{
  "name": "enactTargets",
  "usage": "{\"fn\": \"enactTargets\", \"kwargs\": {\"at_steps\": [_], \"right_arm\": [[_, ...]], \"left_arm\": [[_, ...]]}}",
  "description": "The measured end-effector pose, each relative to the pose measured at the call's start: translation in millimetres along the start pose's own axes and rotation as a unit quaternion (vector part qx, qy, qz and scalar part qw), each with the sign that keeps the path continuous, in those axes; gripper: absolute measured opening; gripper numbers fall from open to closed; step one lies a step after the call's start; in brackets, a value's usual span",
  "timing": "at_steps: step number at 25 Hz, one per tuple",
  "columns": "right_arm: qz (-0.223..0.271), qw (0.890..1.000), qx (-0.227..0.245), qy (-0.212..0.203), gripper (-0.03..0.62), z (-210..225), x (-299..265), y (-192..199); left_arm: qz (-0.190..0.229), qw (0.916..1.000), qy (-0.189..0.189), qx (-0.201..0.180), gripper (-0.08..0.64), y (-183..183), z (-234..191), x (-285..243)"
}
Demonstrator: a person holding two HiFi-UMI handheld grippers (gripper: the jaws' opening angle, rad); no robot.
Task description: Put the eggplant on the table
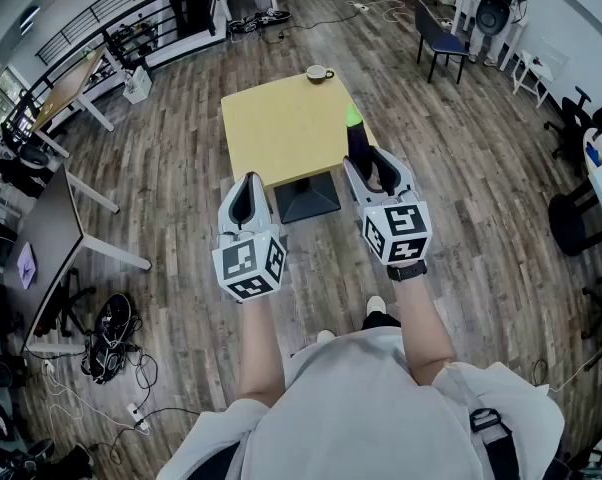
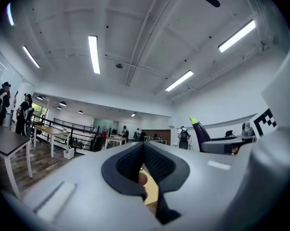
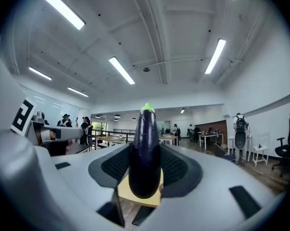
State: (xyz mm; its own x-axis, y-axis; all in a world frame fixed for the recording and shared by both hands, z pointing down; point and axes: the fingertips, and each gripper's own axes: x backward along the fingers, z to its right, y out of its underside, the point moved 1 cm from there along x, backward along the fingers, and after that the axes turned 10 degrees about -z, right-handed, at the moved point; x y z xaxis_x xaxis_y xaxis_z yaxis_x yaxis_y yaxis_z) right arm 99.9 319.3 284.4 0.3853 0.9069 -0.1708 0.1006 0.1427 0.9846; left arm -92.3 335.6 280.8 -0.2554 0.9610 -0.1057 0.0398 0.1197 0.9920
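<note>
Over the near right corner of the yellow surface [image 1: 281,128] is where I have the eggplant [image 1: 359,143] at this moment, and it is not yet down. My right claw [image 1: 374,173] is clamped on its dark lower body. In the right gripper view the pads press on it from both sides, its green stem end stands up clear of them, and a strip of the yellow top shows beneath its rounded base. So the pick-up half of the job reads as finished, and the carry looks nearly over. From the head view the eggplant overlaps the right edge of the surface rather than its middle, and I cannot tell how high above the top it hangs. My left claw [image 1: 244,200] is beside the right one, short of the near edge and over the wooden floor [image 1: 181,168]. Its pads are drawn together at the tips with nothing between them, so it plays no part in the hold. The top itself is bare except for a cup [image 1: 319,73] at the far edge, well apart from where I am heading. What I judge is left: bring the eggplant further in over the surface, lower it until it rests there, then spread the right claw and draw it away.
</note>
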Motion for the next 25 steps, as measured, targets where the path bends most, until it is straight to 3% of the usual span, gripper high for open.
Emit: {"fn": "enactTargets", "kwargs": {"at_steps": [5,10,19,25], "right_arm": [[-0.011,1.000,-0.001,-0.020,0.196,14,-10,9],[-0.005,0.995,-0.029,-0.091,0.196,31,-40,5],[0.003,0.991,-0.044,-0.123,0.196,92,-88,7],[-0.005,0.987,-0.049,-0.152,0.196,103,-122,18]], "left_arm": [[-0.027,0.9994,0.000,0.021,0.009,13,6,-22],[-0.026,0.9993,-0.011,0.026,0.009,9,16,-56],[-0.021,0.9985,-0.043,0.025,0.009,6,38,-121],[-0.037,0.9973,-0.060,0.022,0.009,16,36,-157]]}}
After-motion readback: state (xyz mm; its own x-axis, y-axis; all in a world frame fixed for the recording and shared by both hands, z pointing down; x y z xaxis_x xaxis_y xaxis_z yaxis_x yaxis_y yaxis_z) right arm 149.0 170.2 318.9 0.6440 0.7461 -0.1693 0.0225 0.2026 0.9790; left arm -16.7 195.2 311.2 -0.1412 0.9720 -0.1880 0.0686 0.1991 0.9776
